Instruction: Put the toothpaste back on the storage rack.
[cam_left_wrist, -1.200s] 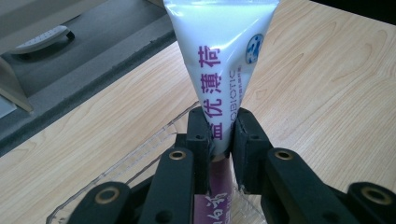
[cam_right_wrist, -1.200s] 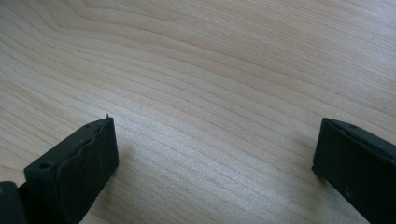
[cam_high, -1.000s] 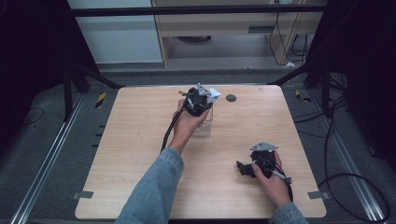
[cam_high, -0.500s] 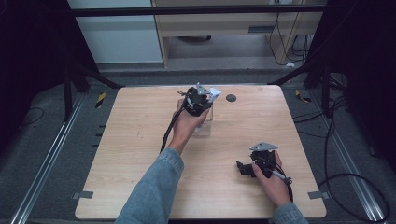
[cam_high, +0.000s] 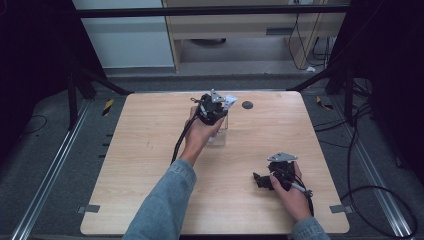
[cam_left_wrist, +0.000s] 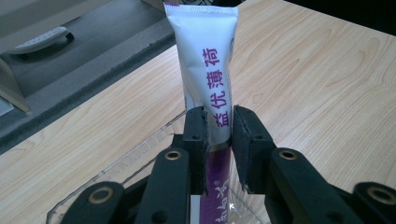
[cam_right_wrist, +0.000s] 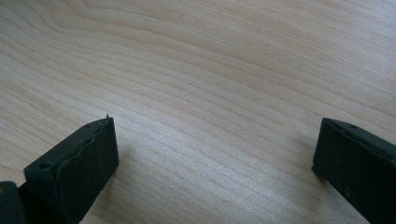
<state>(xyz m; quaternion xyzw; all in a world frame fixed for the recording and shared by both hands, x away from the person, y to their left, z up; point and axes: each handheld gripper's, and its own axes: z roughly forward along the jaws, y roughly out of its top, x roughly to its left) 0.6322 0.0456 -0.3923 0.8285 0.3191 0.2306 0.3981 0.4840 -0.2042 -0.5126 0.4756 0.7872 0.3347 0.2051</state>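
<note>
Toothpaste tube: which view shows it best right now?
The left gripper view: the toothpaste tube stands clamped between the left gripper jaws, over a clear container. The high view shows its white end; the right gripper view shows bare table.

table (cam_high: 150, 150): matt pale wood | tube (cam_left_wrist: 205, 70): glossy plastic | tray (cam_left_wrist: 130, 161): clear, perhaps plastic

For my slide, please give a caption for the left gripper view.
Left claw shut on an upright white tube above a clear plastic tray on the wooden table.
</note>
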